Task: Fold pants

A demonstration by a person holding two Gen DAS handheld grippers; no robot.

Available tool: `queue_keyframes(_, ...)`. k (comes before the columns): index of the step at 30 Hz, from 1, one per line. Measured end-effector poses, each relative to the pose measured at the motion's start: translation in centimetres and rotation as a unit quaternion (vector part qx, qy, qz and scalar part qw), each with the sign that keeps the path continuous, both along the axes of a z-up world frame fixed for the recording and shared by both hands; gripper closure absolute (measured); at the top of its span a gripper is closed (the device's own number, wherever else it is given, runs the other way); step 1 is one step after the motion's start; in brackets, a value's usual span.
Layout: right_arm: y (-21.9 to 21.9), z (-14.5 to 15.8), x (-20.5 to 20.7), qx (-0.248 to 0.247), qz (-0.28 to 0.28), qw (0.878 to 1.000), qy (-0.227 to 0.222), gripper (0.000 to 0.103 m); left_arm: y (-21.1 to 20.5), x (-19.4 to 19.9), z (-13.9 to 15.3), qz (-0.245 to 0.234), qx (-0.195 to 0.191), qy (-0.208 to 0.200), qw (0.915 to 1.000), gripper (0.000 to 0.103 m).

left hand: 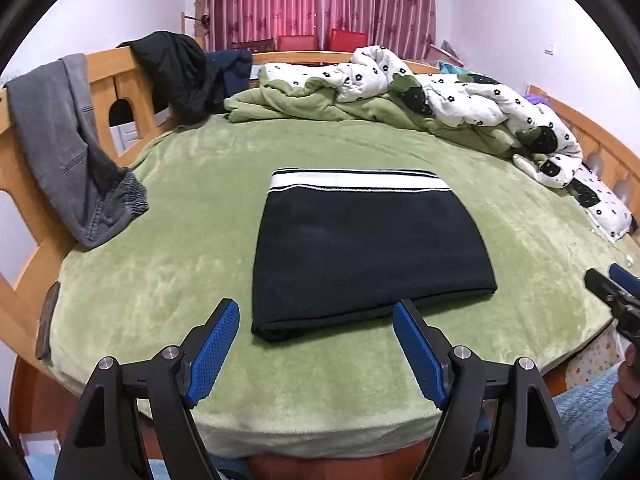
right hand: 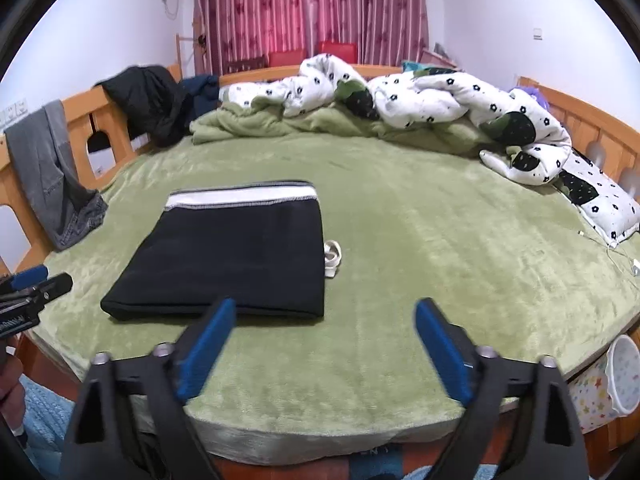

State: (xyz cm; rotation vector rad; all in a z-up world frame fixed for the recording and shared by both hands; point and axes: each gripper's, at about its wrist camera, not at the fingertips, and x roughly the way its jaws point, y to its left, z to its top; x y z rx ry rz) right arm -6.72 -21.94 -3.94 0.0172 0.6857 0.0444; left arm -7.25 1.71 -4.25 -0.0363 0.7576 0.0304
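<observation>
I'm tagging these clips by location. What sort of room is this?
Most likely a home bedroom: a wooden-framed bed under a green plush cover, a crumpled flowered quilt, red curtains, and folded black pants on the bed.

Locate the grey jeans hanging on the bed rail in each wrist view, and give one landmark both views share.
Left wrist view: the grey jeans drape over the wooden bed rail at the far left, cuff resting on the green blanket.
Right wrist view: the grey jeans hang at the left edge, appearing smaller.
Shared landmark: the folded black pants, white waistband at the far end.
</observation>
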Motion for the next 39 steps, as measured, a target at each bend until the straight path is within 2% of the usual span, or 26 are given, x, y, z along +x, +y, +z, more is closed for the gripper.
queue_keyframes(3,-0.6,-0.4,-0.2,0.015,-0.004,1.000,0.009,0.007,-0.5,-0.1,-0.2,0.008,0.010,0.005,0.9999,0.024)
queue_keyframes(10,-0.1,-0.6,-0.4,-0.005,0.003,1.000,0.008,0.007,-1.5,-0.7,0.1,0.018,0.041,-0.013,0.9989,0.021)
queue_keyframes(21,-0.1,-0.8,-0.4,0.002,0.005,1.000,0.013,0.007,-0.9,-0.6,0.1,0.018,0.021,-0.011,0.9996,0.021)
queue_keyframes(39,-0.2,-0.9,-0.2,0.006,0.002,1.000,0.013,0.007,-0.9,-0.7,-0.1,0.018,0.016,-0.005,0.9997,0.021)
